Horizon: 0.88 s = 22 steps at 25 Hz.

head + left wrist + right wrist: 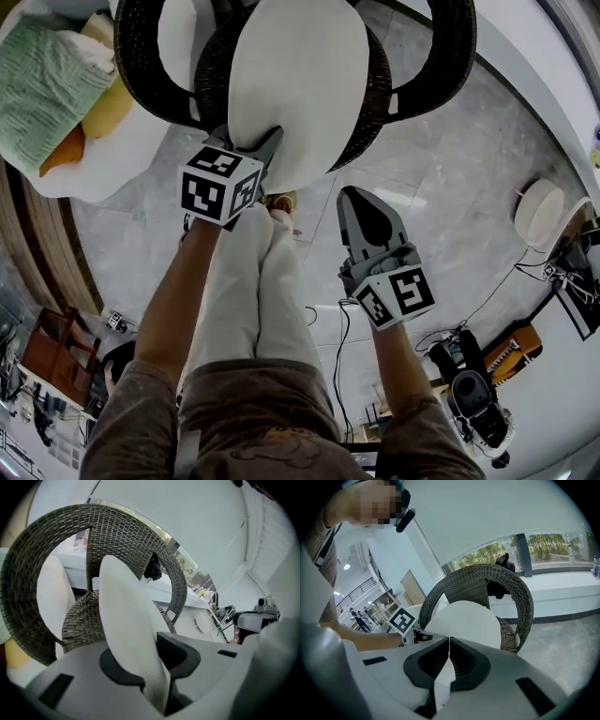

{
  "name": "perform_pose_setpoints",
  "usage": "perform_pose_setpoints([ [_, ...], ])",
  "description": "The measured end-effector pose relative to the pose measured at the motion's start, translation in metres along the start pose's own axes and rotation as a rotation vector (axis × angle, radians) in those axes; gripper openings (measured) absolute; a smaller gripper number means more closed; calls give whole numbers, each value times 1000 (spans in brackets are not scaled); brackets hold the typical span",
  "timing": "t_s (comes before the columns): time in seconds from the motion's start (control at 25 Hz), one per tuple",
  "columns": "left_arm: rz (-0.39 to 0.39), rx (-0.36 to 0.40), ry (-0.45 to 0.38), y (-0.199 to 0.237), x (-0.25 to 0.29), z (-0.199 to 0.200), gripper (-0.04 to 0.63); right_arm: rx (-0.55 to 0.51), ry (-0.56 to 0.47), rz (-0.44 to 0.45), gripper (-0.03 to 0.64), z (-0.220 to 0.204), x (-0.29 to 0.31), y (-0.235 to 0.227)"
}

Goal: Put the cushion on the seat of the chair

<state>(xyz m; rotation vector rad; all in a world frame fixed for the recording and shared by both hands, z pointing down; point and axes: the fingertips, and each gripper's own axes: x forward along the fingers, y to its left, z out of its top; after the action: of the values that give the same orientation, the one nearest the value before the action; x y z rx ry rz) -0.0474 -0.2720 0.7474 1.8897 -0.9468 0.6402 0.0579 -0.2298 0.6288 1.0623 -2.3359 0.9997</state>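
Observation:
A round white cushion (300, 84) stands tilted over the seat of a dark wicker chair (141, 66), leaning toward its curved back. My left gripper (267, 150) is shut on the cushion's near lower edge. In the left gripper view the cushion (126, 620) rises from between the jaws, which pinch it thin, with the wicker back (122, 531) behind it. My right gripper (354, 197) hangs to the right, just short of the cushion and apart from it. Its jaws meet at the tips (449, 641) with nothing held, and the cushion (464, 623) and chair (478, 578) lie beyond.
A white seat with a green knit pillow (47, 84) and a yellow one stands left of the chair. A round white object (539, 211) sits on the grey floor at right. Cables and equipment (473, 394) lie at lower right. The person's legs (253, 281) are below the chair.

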Motion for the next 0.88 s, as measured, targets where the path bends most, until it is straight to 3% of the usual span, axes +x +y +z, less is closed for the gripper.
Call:
perform_pose_setpoints([
  [0.2,91,58,15,18,3,-3,155,2,5,6,20,-1,7,3],
  [0.56,177,43,22,42,9,-16,241,4,17,19,20,-3,18,5],
  [0.88,301,87,-16,61,12,-22,419,10,22,27,20,-7,22,7],
])
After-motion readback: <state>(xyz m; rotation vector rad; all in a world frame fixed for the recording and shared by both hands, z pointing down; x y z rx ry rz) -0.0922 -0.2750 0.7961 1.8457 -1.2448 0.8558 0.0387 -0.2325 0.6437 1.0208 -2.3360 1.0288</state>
